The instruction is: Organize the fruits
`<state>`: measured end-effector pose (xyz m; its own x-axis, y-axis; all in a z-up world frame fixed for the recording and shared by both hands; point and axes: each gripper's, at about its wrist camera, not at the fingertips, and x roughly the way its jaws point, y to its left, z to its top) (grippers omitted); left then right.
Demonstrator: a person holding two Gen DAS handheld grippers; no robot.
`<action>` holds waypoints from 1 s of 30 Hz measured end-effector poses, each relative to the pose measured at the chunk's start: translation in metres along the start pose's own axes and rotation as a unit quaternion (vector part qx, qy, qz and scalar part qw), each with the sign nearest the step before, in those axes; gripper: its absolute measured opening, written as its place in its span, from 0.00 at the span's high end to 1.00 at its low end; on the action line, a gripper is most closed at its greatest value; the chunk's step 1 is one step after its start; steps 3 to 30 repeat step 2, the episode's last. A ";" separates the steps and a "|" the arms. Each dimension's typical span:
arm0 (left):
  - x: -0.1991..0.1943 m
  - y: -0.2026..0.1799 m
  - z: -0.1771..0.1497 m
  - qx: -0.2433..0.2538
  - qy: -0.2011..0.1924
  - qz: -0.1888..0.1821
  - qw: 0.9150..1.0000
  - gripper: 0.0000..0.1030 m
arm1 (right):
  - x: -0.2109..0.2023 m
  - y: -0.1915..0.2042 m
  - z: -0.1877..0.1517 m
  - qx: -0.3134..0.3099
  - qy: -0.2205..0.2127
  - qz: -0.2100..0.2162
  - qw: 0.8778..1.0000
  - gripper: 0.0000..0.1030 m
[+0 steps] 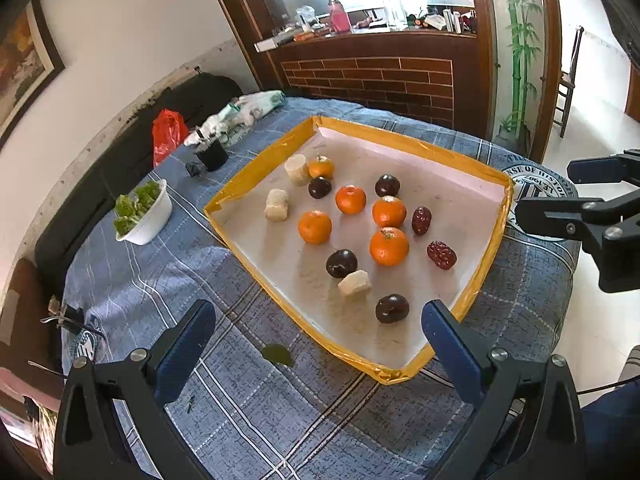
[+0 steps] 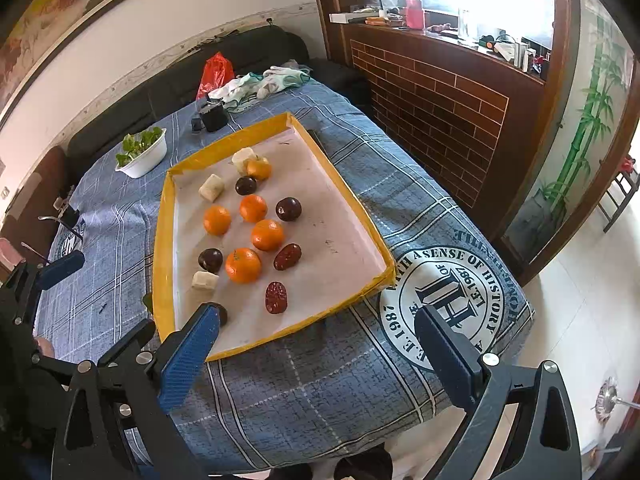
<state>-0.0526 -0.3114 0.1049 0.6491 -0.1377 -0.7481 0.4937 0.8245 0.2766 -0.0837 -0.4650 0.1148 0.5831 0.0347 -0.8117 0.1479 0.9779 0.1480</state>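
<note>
A yellow-rimmed tray [image 1: 256, 174] [image 2: 164, 224] lies on the blue plaid cloth. On it are several oranges [image 1: 389, 246] [image 2: 243, 265], several dark plums [image 1: 392, 308] [image 2: 288, 209], two red dates [image 1: 441, 255] [image 2: 276, 297] and three pale banana pieces [image 1: 355, 283] [image 2: 205, 280]. My left gripper [image 1: 320, 344] is open and empty, hovering just short of the tray's near edge. My right gripper [image 2: 316, 348] is open and empty over the tray's near right corner; it also shows in the left wrist view [image 1: 560, 196] at the right.
A white bowl of greens [image 1: 144, 210] [image 2: 142, 154], a black cup [image 1: 212, 154] [image 2: 213, 114], a red bag [image 1: 168, 134] [image 2: 215, 74] and crumpled cloth [image 1: 248, 110] sit beyond the tray. A green leaf [image 1: 277, 354] lies on the cloth. A brick counter [image 1: 372, 80] stands behind.
</note>
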 end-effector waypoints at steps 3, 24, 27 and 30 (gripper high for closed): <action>0.000 -0.001 0.000 0.005 -0.002 -0.001 1.000 0.00 | 0.000 -0.001 0.000 0.000 0.000 0.000 1.000 0.03; 0.000 -0.001 0.000 0.005 -0.002 -0.001 1.000 0.00 | 0.000 -0.001 0.000 0.000 0.000 0.000 1.000 0.03; 0.000 -0.001 0.000 0.005 -0.002 -0.001 1.000 0.00 | 0.000 -0.001 0.000 0.000 0.000 0.000 1.000 0.03; 0.000 -0.001 0.000 0.005 -0.002 -0.001 1.000 0.00 | 0.000 -0.001 0.000 0.000 0.000 0.000 1.000 0.03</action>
